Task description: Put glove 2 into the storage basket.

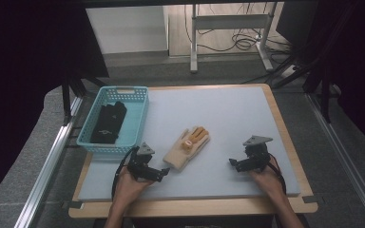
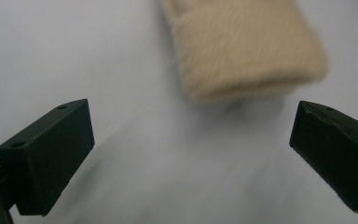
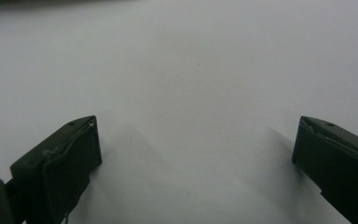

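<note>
Grey mat [image 1: 228,118]; glove [image 1: 187,147] fingers up-right

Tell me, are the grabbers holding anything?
No. Both the left gripper and the right gripper have jaws wide open with nothing between them. The tan glove lies free on the mat.

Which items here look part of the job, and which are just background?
Likely in play: beige glove, near the open left tool; open right tool; blue basket holding black gloves.
Background: metal stand, floor cables.
</note>
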